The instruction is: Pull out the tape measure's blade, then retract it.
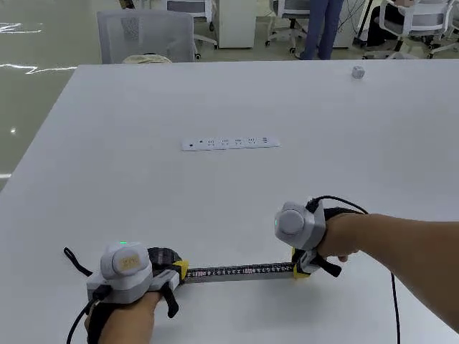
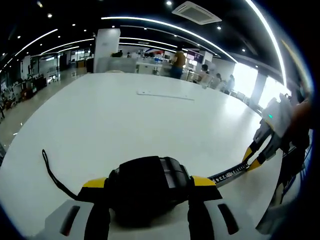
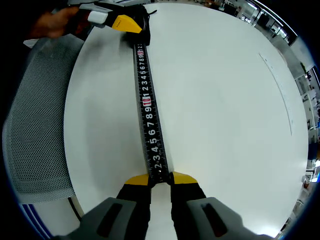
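Observation:
My left gripper (image 1: 174, 271) is shut on the black tape measure case (image 2: 147, 186), which rests low on the white table near the front edge, case (image 1: 163, 258). A numbered blade (image 1: 240, 271) runs flat from the case rightwards to my right gripper (image 1: 297, 271), which is shut on the blade's tip. In the right gripper view the blade (image 3: 148, 112) stretches from the yellow fingertips (image 3: 182, 177) of my right gripper (image 3: 160, 178) up to the case (image 3: 137, 20). The right gripper (image 2: 260, 150) also appears at the right of the left gripper view, with the blade (image 2: 230, 173) leading to it.
A white power strip (image 1: 229, 143) lies mid-table. A small grey object (image 1: 358, 72) sits far right. A black wrist strap (image 2: 52, 172) trails left of the case. Office chairs (image 1: 147, 36) and a standing person (image 1: 323, 25) are beyond the table's far edge. A mesh chair (image 3: 35, 125) is beside the table.

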